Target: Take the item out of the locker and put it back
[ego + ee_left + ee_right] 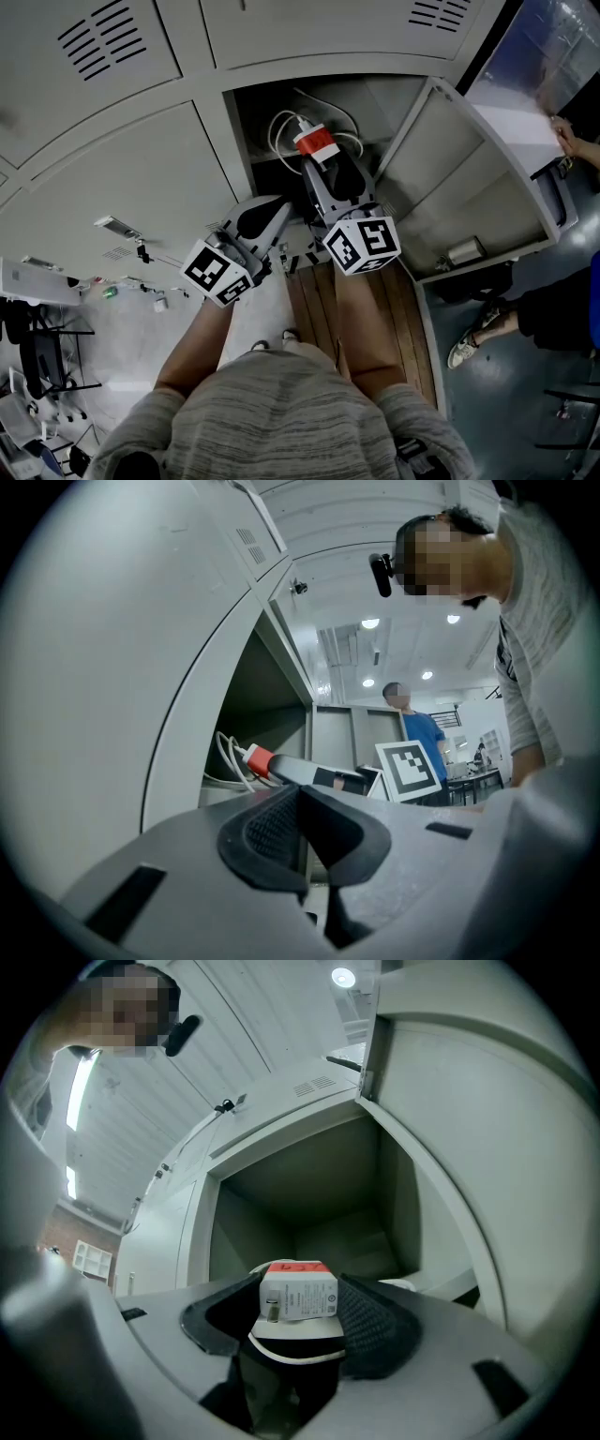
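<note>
A white charger (317,142) with a red band sits between the pads of my right gripper (321,159), which is shut on it at the mouth of the open locker compartment (375,108). In the right gripper view the charger (298,1295) faces me, its white cable (291,1354) loops under it, and the right gripper (298,1314) points into the bare locker interior (319,1208). My left gripper (279,214) is shut on nothing, just left of and below the opening. From the left gripper (300,829) view the charger (259,758) shows ahead, with cable coils behind it.
The locker door (464,183) stands swung open to the right. Closed vented locker doors (94,42) lie left and above. A person in blue (562,314) stands at the right, with a shoe (469,349) near the door. Office chairs (47,361) stand far left.
</note>
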`<state>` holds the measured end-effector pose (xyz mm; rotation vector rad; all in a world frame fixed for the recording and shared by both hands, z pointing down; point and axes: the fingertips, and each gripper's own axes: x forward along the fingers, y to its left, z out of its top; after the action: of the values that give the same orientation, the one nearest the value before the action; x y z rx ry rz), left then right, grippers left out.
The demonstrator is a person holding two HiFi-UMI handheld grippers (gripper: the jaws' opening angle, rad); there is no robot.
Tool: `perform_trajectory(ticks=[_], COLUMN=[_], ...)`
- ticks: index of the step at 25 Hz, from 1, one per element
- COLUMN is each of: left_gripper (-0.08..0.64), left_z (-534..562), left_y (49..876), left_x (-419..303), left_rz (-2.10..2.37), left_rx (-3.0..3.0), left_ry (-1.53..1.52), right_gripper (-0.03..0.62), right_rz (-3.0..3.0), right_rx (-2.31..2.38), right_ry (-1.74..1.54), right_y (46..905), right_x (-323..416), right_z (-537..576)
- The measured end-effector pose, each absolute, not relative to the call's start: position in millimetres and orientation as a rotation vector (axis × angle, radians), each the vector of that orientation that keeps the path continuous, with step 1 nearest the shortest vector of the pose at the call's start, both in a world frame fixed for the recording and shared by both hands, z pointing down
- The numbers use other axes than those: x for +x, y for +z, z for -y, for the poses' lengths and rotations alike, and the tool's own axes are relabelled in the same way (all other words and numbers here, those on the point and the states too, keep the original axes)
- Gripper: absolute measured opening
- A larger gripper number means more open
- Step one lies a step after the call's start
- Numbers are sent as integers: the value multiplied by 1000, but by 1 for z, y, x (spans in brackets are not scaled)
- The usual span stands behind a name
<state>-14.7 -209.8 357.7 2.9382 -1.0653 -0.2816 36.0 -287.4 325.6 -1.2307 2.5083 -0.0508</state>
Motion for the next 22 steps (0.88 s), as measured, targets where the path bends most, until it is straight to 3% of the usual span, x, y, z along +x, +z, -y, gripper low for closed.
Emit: perform_trajectory(ticks=[22], left_gripper=[8], left_z=[210], left_y=[363], left_x=[-12], left_rz=[1073], left_rx=[2920], left_ry=[-284], right_gripper=[268], right_rz=[-2854], right_rx=[-1545], right_ry=[58], right_y=[338], right_x=[10], right_z=[331])
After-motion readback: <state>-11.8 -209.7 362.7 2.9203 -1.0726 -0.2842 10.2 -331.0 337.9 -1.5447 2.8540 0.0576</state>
